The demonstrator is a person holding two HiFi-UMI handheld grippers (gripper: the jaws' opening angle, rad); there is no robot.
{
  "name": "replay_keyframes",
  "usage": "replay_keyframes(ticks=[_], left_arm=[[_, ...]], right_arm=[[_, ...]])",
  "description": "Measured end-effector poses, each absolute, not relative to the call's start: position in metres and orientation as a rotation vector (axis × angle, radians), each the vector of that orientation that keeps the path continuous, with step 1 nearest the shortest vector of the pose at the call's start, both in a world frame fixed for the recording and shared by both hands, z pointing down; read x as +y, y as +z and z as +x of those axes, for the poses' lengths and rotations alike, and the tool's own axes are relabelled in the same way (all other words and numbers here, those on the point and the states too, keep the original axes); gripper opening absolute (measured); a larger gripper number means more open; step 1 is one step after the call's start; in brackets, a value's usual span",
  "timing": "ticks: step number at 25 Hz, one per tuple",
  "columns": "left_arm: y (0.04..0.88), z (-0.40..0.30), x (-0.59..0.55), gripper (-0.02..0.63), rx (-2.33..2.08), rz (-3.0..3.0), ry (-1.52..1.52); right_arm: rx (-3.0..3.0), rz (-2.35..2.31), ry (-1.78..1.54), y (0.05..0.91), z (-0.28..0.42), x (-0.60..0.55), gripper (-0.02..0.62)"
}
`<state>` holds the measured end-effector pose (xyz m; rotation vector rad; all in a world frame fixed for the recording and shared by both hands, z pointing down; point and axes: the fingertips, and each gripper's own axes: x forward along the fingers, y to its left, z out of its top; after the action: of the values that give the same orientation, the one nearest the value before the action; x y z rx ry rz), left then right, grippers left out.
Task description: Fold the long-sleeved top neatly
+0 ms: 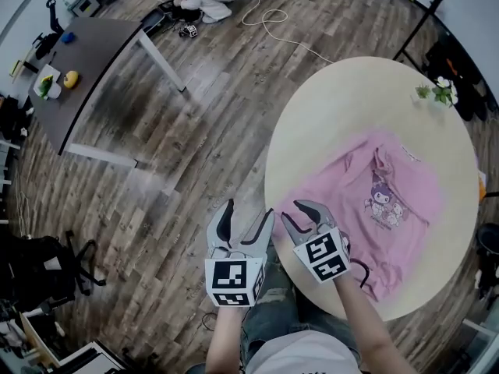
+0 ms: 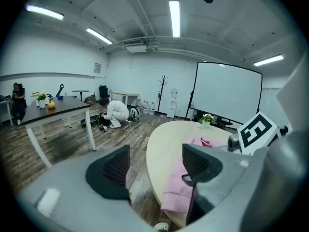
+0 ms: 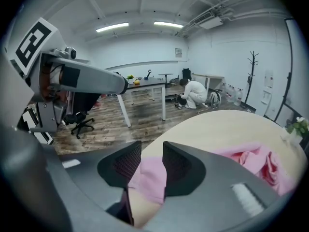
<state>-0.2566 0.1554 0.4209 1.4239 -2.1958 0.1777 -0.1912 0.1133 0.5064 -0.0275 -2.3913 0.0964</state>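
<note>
L gripper (image 1: 246,216) hangs just off the table edge over the wood floor (image 1: 195,131), jaws wide apart & empty. R gripper (image 1: 295,212) sits at the near-left rim of the round table (image 1: 351,100), jaws approx. half closed w/ a gap left; pink sleeve cloth shows in that gap, no firm clamp visible. Pink long-sleeved top (image 1: 405,232) lies on the table's near half, cartoon print (image 1: 382,201) up, long axis near-to-far, collar pointing away from the person, hem toward them.

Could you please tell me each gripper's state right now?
Left gripper: open, empty.
Right gripper: open, over the pink top.
</note>
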Motion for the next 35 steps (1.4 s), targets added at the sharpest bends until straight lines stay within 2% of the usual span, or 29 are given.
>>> replay_keyframes(ticks=[17,25,35], left_arm=[[0.455,-0.27,0.203,0.342,-2.207,1.279,0.139],[0.467,-0.268,0.214,0.342,-2.198,1.244,0.132],[0.477,-0.266,0.217,0.342,-2.179,1.232,0.128]], right_arm=[[-2.224,-0.212,0.067,0.566,-0.181,0.178,0.166],[-2.154,-0.202,0.005,0.591,-0.177,0.182,0.186],[-2.18,-0.112,0.03,0.592,-0.179,0.17,0.096]])
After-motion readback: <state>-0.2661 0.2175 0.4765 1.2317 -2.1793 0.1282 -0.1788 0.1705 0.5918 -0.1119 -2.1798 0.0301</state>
